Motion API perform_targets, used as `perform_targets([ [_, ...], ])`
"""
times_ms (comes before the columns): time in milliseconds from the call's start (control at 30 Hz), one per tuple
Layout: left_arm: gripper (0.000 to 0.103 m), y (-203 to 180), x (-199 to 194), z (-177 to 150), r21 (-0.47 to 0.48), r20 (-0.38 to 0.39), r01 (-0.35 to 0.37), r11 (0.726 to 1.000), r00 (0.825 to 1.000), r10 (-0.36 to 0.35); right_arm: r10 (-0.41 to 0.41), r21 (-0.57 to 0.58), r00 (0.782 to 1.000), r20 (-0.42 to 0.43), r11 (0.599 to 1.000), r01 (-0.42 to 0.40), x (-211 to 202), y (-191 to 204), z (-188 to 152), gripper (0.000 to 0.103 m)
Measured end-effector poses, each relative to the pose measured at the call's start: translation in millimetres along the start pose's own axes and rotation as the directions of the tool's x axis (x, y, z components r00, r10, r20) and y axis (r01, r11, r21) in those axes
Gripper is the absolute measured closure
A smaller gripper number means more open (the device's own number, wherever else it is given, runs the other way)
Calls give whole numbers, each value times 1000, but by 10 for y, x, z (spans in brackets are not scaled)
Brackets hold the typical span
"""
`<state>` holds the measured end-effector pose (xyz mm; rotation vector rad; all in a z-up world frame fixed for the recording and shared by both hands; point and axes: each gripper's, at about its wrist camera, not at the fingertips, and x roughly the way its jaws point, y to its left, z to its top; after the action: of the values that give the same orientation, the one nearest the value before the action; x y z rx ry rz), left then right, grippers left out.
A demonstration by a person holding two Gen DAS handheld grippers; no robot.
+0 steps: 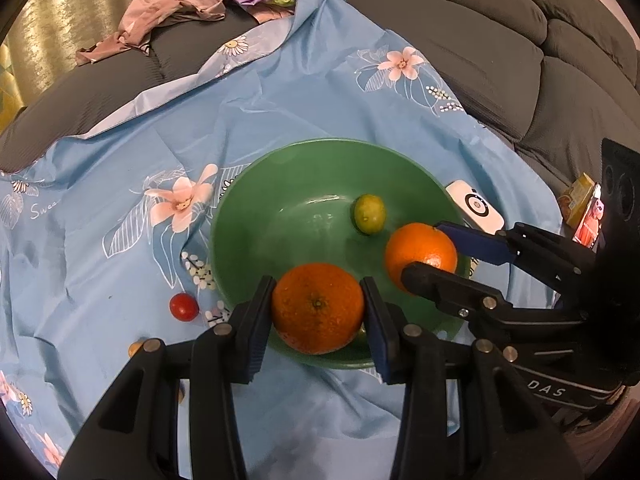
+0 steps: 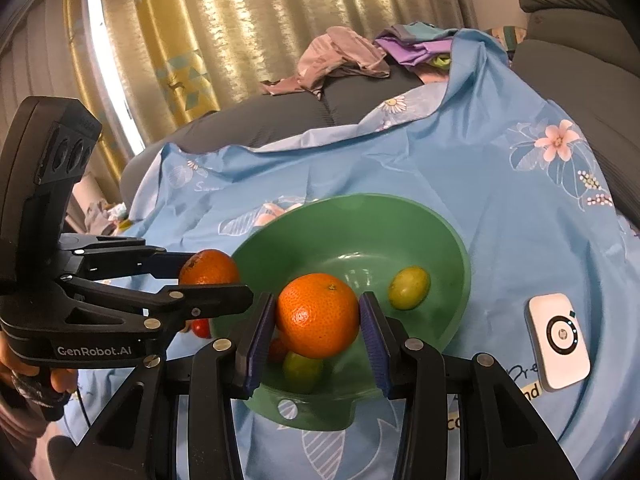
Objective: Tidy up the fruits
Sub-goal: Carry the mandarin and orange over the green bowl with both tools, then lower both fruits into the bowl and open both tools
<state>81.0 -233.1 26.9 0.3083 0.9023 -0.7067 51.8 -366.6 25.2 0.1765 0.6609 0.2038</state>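
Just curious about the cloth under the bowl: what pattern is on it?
The cloth is light blue with pink-and-white flowers, clearest in the left wrist view.

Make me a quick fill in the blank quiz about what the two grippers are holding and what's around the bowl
1. Each gripper, left gripper and right gripper, is shut on an ____.
2. The bowl is coloured ____.
3. The small red tomato lies on the cloth, ____ the bowl.
4. The white device lies on the cloth to the ____ of the bowl in the right wrist view.

Missing words: orange; green; outside; right
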Motion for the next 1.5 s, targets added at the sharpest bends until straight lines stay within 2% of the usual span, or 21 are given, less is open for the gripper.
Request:
perform_targets([
  [600, 61, 5, 230, 64, 24, -46, -8, 1000, 999, 9, -44, 7, 999, -6, 999, 44, 63, -116, 14, 59],
  [1500, 60, 19, 412, 135, 43, -78, -18, 999, 997, 21, -58, 13, 998, -20, 998, 58, 164, -195, 62, 59],
])
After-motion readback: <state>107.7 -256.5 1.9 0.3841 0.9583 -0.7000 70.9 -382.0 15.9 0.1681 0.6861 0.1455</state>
